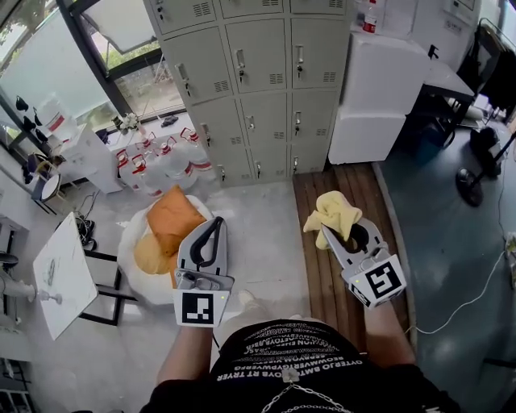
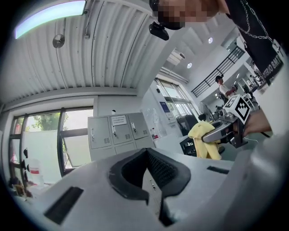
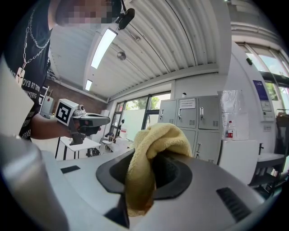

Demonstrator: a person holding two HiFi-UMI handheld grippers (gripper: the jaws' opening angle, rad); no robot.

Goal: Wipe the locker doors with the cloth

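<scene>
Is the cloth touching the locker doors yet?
Apart. The head view shows the cloth clamped in the right gripper, with a stretch of floor between it and the locker doors.

Jugs: clear plastic jugs point(image 1: 165, 161) with red caps, clustered on the floor.
Seat: white round seat point(image 1: 129, 242) bearing an orange cushion point(image 1: 171, 219).
Table: white square table point(image 1: 64, 270), just left of the seat.
Boxes: two stacked white boxes point(image 1: 379, 89), a red-labelled bottle point(image 1: 370, 16) on top.
Floor: wooden plank strip point(image 1: 318, 274); white cable point(image 1: 476, 298) to its right.
</scene>
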